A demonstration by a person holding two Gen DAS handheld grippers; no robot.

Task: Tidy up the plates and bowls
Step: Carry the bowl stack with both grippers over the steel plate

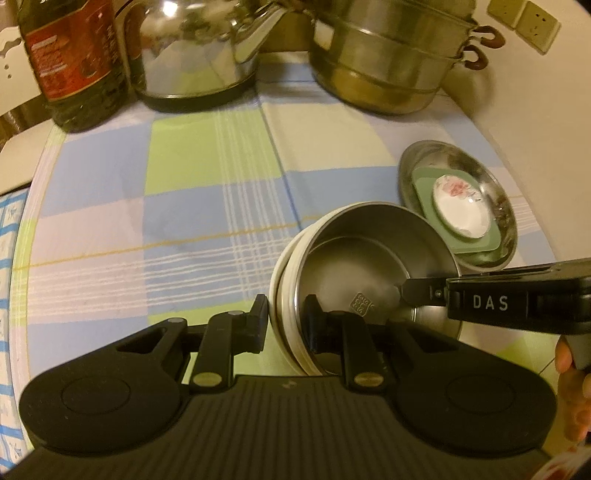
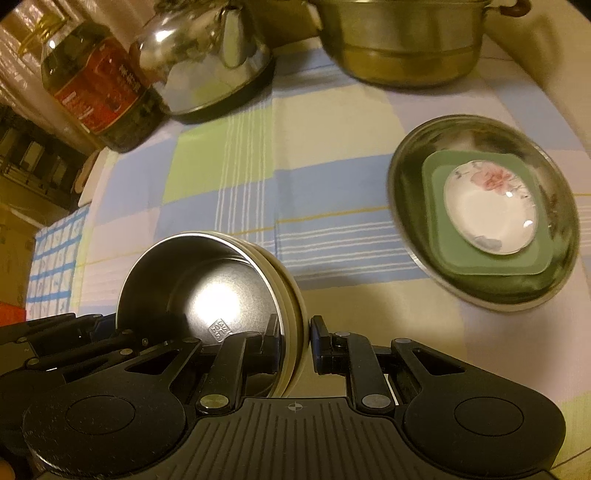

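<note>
Plates look sorted: floral dish (image 2: 491, 206) on green square plate (image 2: 480, 254) in steel plate (image 2: 413, 221). Bowls left: steel bowl (image 1: 362, 266) nested in white bowl (image 1: 282, 291), just left of that stack, tilted, opening facing up toward cameras. Left gripper (image 1: 286, 325) and right gripper (image 2: 293, 350) each straddle opposite rims; grip unclear, cannot tell.

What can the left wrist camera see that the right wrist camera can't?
Only the left wrist view shows wall sockets, a stacked steamer pot with two handles, and the "DAS" mark on the right gripper. Only the right wrist view shows the dark shelf at the left. Both show the steel bowl in its white bowl, the stacked plates, kettle and oil bottle.
</note>
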